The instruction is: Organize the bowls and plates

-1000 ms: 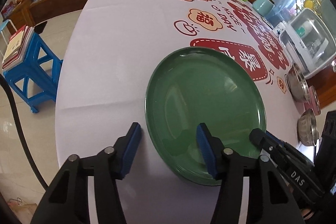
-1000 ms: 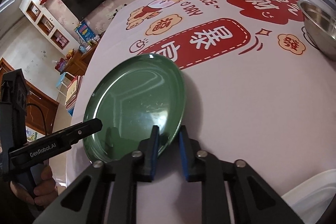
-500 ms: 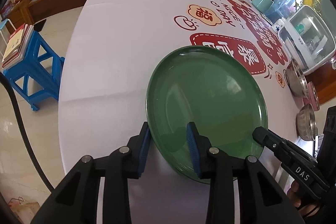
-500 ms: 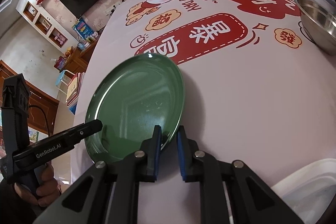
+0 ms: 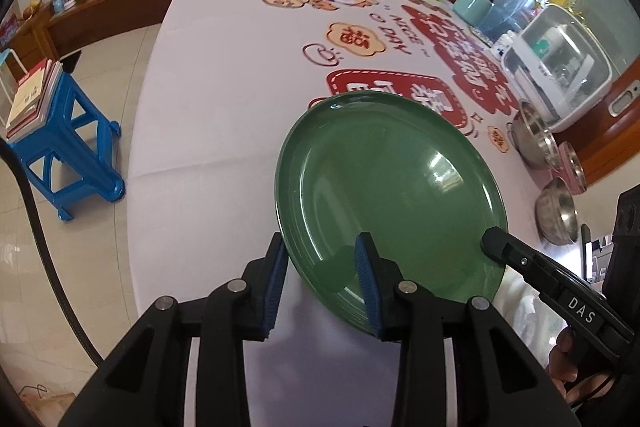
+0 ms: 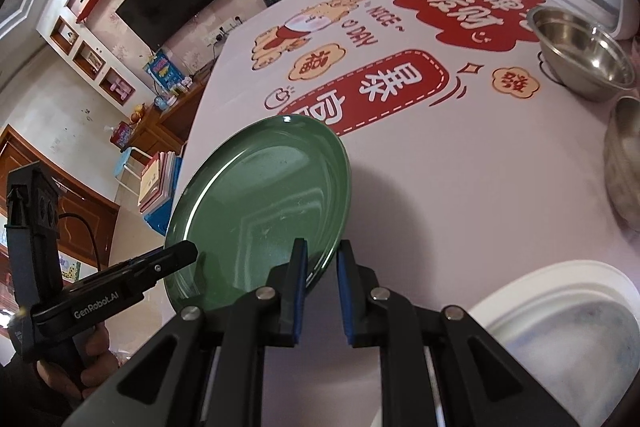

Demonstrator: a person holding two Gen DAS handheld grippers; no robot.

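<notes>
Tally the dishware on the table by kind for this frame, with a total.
Round green plate: 1
Stainless steel bowls: 2
Pink bowl: 1
White plastic plate: 1
Total: 5

"GenRobot.AI" on left gripper (image 6: 176, 259); "DAS" on right gripper (image 5: 494, 243); "NICE DAY" on tablecloth (image 6: 460, 155).

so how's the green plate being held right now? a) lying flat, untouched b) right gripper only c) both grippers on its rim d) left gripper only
c: the left gripper and the right gripper each straddle the near rim of the green plate, which is tilted up off the tablecloth.
</notes>
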